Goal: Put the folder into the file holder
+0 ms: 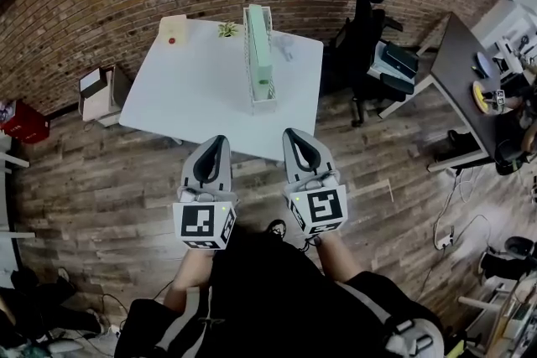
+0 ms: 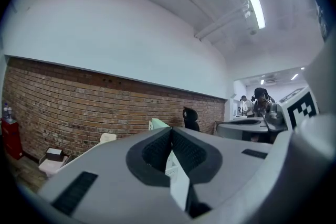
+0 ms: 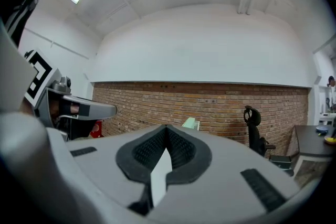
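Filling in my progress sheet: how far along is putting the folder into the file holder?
Done, it seems: the green folder stands upright inside the white file holder on the table. In hand: nothing; the left gripper and right gripper are both shut, empty, held short of the table. Remaining: nothing visible.

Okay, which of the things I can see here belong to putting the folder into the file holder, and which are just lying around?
Job in hand:
- green folder, standing in the white file holder
- left tool and right tool, both shut and empty

Just lying about:
- small plant
- beige item with a red spot
- office chair
- red box on the floor
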Demonstrator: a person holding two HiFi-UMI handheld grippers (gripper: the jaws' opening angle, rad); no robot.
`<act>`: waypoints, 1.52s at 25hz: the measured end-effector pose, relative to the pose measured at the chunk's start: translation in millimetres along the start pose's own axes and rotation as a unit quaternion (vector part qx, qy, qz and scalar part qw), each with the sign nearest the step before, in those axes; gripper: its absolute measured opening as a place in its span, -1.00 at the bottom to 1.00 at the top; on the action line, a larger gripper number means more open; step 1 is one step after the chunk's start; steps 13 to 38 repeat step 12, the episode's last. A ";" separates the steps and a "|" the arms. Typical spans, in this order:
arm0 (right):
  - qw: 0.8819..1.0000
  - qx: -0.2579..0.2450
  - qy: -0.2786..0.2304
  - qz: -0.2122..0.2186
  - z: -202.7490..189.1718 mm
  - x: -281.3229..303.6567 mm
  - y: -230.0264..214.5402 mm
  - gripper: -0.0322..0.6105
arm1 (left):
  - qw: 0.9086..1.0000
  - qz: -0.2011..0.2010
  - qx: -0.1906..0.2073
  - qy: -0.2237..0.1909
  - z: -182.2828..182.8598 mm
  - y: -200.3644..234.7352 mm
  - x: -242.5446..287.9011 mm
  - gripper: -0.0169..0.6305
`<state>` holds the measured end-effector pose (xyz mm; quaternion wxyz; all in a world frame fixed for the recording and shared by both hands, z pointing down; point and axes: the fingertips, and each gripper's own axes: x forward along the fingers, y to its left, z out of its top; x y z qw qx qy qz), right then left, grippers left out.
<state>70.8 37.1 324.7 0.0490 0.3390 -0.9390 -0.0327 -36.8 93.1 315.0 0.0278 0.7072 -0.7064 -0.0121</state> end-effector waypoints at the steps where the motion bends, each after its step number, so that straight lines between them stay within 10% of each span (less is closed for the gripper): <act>1: 1.000 -0.003 0.000 -0.003 -0.4 -0.8 -0.9 -0.88 | 1.000 0.000 0.001 0.001 -0.8 -0.1 0.1 -0.88; 38: 1.000 -0.006 0.000 -0.017 -4.1 -6.6 -6.2 -0.88 | 1.000 -0.021 0.001 0.003 -2.8 -11.9 2.0 -0.88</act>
